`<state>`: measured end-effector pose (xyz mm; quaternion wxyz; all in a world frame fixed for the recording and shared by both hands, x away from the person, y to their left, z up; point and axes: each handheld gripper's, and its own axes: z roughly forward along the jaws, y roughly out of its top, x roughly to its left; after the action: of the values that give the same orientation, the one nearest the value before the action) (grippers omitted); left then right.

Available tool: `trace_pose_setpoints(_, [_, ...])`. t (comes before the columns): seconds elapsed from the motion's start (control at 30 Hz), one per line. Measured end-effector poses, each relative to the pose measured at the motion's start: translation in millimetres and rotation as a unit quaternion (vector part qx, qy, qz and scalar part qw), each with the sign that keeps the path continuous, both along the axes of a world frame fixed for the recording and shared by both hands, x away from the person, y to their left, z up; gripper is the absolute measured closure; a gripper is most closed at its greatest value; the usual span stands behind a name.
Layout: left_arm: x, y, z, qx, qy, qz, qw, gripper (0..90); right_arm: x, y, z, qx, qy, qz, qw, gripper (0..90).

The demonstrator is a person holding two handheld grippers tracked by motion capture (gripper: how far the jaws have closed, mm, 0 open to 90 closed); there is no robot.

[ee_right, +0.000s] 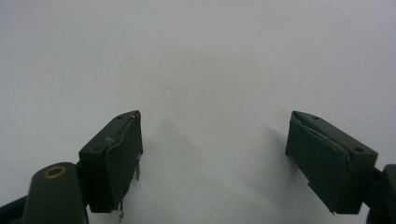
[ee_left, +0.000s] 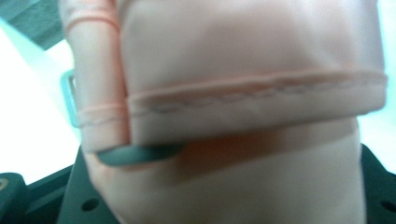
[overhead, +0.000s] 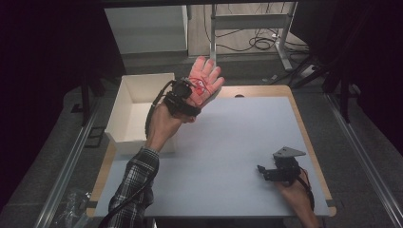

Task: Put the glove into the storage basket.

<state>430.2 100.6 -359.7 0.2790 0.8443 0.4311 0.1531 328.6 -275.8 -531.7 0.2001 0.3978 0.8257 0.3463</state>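
Left hand-held gripper (overhead: 192, 92) clamped on pink glove (overhead: 204, 80), raised above table (overhead: 247, 142) beside white box (overhead: 138, 107). Right hand-held gripper (overhead: 271, 172) low over table, jaws apart, holding nothing.

- A pale sheet covers the wood-edged worktop (overhead: 247, 156) in a dim room.
- Grey floor (overhead: 57, 161) surrounds it, with metal rails (overhead: 66, 166) alongside.
- Cables (overhead: 259, 42) lie beneath a metal-legged desk (overhead: 247, 21) beyond.

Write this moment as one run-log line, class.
left gripper: shut on pink glove, raised near white box | right gripper: open, nothing between jaws, over table
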Motion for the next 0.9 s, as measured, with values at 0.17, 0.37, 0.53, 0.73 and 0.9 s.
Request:
trace_pose_setpoints(0.17, [1.8,18.1,6.1,-0.002,-0.007,0.024,0.9997,39.9,0.0,0.0,0.0,0.0,0.0,0.0,1.0,18.8])
trace_pose_setpoints(0.37, [1.6,41.5,6.5,-0.007,-0.01,0.062,0.998,39.8,0.0,0.0,0.0,0.0,0.0,0.0,1.0,18.8])
trace_pose_setpoints(0.53, [0.7,64.5,3.2,-0.01,-0.008,0.09,0.9958,39.7,0.1,-0.1,0.0,0.0,-0.001,0.0,1.0,18.8])
trace_pose_setpoints(0.73, [-2.6,86.0,-2.9,-0.013,-0.008,0.116,0.9931,39.6,0.0,0.0,0.0,0.0,0.0,0.0,1.0,18.8])
trace_pose_setpoints(0.9, [-3.8,107.5,-9.3,-0.021,-0.003,0.143,0.9895,39.3,0.0,0.0,0.0,0.0,0.0,0.0,1.0,18.8])
